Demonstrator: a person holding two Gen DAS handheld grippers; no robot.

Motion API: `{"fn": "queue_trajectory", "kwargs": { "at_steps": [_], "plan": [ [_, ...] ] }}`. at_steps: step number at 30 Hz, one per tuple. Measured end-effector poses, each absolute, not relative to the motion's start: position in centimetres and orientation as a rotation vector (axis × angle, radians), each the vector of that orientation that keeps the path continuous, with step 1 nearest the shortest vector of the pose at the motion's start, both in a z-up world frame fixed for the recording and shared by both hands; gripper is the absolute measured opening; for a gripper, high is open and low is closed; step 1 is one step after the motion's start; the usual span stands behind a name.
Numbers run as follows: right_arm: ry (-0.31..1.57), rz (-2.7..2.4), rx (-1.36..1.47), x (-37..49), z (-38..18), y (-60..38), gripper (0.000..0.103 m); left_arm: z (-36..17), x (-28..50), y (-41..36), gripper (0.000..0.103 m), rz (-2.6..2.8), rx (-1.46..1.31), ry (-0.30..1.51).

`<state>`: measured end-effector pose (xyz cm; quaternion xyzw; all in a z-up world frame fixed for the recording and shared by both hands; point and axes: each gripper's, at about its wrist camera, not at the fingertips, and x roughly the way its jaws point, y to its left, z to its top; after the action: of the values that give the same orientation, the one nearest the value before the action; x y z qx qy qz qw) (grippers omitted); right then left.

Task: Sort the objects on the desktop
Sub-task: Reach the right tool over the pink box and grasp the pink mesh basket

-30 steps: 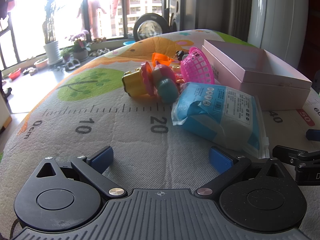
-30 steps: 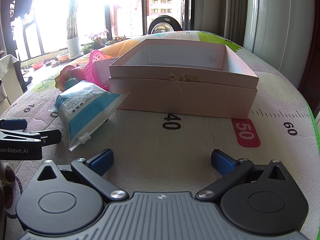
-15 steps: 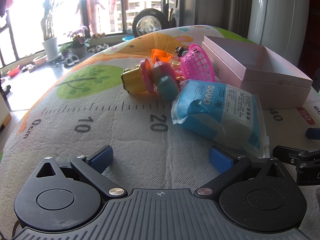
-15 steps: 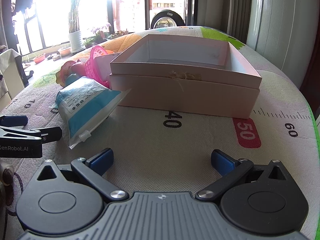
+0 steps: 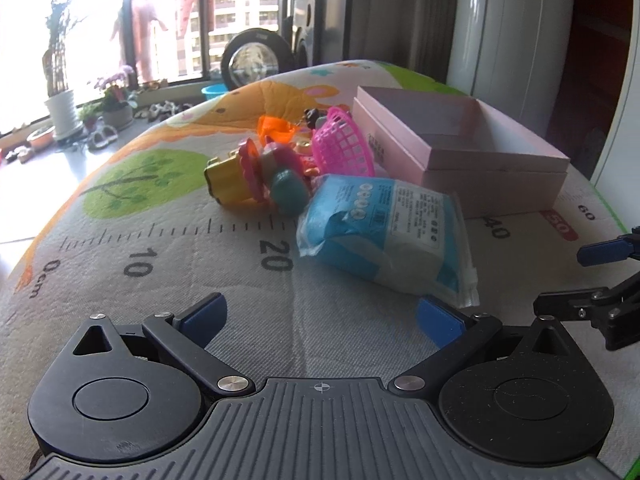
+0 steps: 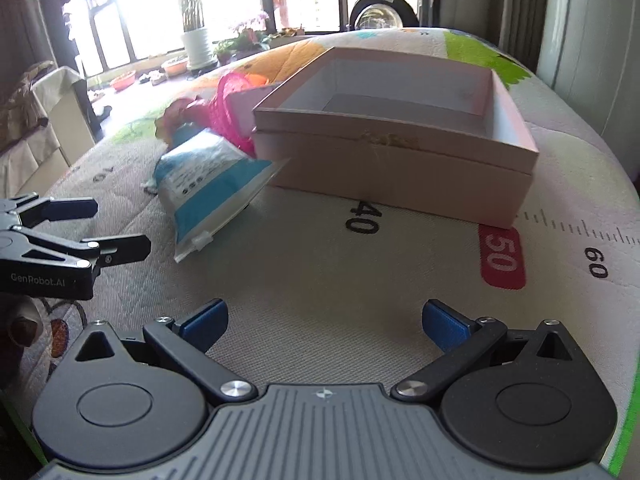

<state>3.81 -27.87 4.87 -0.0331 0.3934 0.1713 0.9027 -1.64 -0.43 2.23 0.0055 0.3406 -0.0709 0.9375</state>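
Observation:
A blue and white plastic packet (image 5: 384, 236) lies on the mat just beyond my open, empty left gripper (image 5: 320, 314). Behind it sit a yellow and pink toy (image 5: 256, 182), a pink basket (image 5: 344, 146) on its side and an orange piece (image 5: 276, 130). An open, empty pink box (image 5: 460, 148) stands to the right. In the right wrist view the box (image 6: 396, 160) is straight ahead and the packet (image 6: 212, 184) leans at its left corner. My right gripper (image 6: 324, 326) is open and empty over the mat.
The surface is a play mat (image 5: 160, 240) printed with a ruler scale; its edge drops off at the left. The left gripper shows at the left of the right wrist view (image 6: 68, 232). Windows and potted plants (image 5: 60, 108) lie beyond.
Both grippers have lifted and tilted a little; the box and packet look lower and nearer in the right wrist view. Nothing on the mat has moved.

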Motion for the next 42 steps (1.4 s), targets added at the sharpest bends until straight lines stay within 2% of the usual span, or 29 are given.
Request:
{"fn": "queue_trajectory", "kwargs": {
  "at_steps": [6, 13, 19, 24, 33, 35, 36, 38, 39, 42],
  "plan": [
    [0.611, 0.089, 0.011, 5.6, 8.4, -32.4, 0.103, 5.1, -0.9, -4.0, 0.103, -0.253, 0.062, 0.584],
    [0.595, 0.032, 0.036, 12.3, 8.6, -32.7, 0.103, 2.6, 1.7, -8.4, 0.103, -0.225, 0.251, 0.601],
    [0.654, 0.122, 0.066, 15.5, 6.3, -30.6, 0.103, 1.9, 2.0, -4.7, 0.103, -0.137, 0.279, 0.627],
    [0.657, 0.192, 0.061, 15.0, 6.6, -29.2, 0.103, 1.9, 2.2, -1.0, 0.103, -0.023, 0.266, 0.638],
    [0.488, 0.396, -0.281, 7.3, 12.9, -23.6, 0.102, 2.7, 1.6, 4.2, 0.103, 0.029, 0.128, 0.676],
    [0.481, 0.462, -0.309, 7.1, 13.8, -21.3, 0.085, 3.3, 1.2, 4.5, 0.103, 0.011, 0.097, 0.676],
    [0.491, 0.489, -0.309, 7.3, 14.1, -20.1, 0.080, 3.6, 0.8, 4.7, 0.103, 0.001, 0.085, 0.677],
    [0.531, 0.554, -0.305, 8.9, 14.5, -17.1, 0.056, 3.9, 0.4, 4.4, 0.103, -0.013, 0.080, 0.672],
    [0.552, 0.579, -0.300, 9.7, 14.4, -15.5, 0.052, 4.1, 0.0, 4.4, 0.103, -0.019, 0.081, 0.663],
    [0.609, 0.594, -0.281, 12.4, 13.2, -11.5, 0.049, 4.4, -0.9, 4.6, 0.103, -0.031, 0.054, 0.644]
  ]
}}
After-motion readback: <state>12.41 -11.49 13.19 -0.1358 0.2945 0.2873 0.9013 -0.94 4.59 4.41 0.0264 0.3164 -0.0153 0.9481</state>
